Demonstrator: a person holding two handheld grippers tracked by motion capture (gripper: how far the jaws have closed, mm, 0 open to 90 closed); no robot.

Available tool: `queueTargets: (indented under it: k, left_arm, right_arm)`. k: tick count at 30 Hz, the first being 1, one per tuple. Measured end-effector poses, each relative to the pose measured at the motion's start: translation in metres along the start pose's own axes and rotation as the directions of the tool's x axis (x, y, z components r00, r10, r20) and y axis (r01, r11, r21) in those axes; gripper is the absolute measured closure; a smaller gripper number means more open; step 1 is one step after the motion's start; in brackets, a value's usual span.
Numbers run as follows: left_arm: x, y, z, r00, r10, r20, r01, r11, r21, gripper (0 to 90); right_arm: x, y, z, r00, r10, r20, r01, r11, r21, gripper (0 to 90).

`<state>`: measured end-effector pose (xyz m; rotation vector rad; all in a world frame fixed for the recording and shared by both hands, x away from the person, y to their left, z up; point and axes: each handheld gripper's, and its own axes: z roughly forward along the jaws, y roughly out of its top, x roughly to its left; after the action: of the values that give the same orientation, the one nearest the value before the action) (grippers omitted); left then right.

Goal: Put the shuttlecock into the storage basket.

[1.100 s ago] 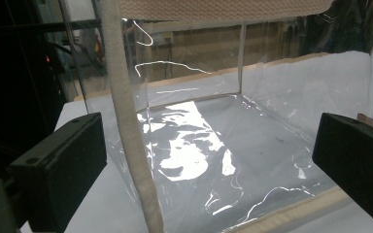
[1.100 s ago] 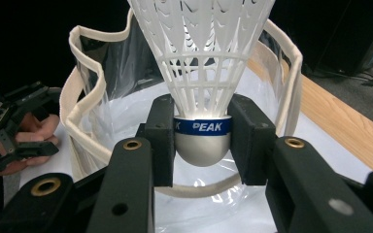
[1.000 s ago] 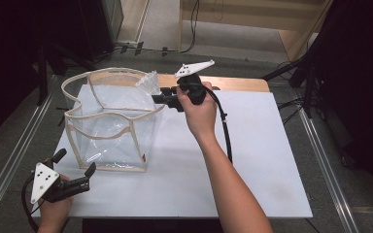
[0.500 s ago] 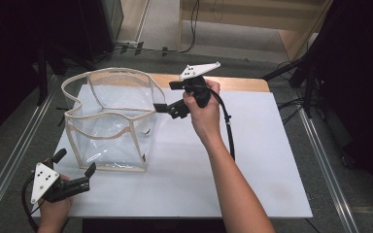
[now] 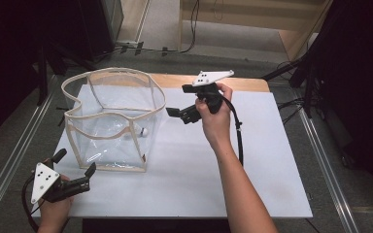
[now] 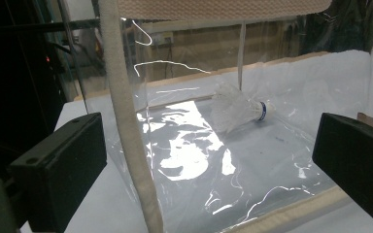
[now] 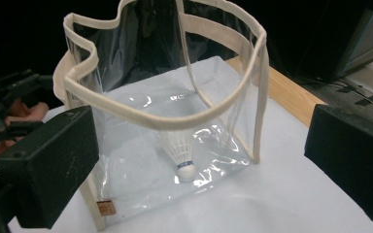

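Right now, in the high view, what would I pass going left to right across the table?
Left hand-held gripper → clear bag → right hand-held gripper.

We see a clear plastic bag with cream fabric trim (image 5: 111,119) standing open near the white worktop's (image 5: 184,179) far left corner, a small white shuttlecock (image 5: 144,131) inside. The right gripper (image 5: 177,113), jaws just opened and empty, hangs beside the bag; the left gripper (image 5: 75,167) rests open at the near left corner.

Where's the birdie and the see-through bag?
shuttlecock (image 7: 178,145), right gripper view, on its white feathers.
clear bag (image 5: 110,72), high view, on its beige rim at the far side.
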<state>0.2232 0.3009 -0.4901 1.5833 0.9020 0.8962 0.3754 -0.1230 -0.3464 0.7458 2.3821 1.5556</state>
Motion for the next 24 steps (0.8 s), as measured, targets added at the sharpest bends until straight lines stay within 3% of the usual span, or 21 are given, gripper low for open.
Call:
queueTargets:
  k: [24]
  left_arm:
    - [0.0,0.0,0.0,1.0,0.002,0.001,-0.002,1.0,-0.001,0.0]
  right_arm:
    - [-0.012,-0.05,-0.029,0.9932,0.045,0.107,-0.043,0.999,-0.027,0.0]
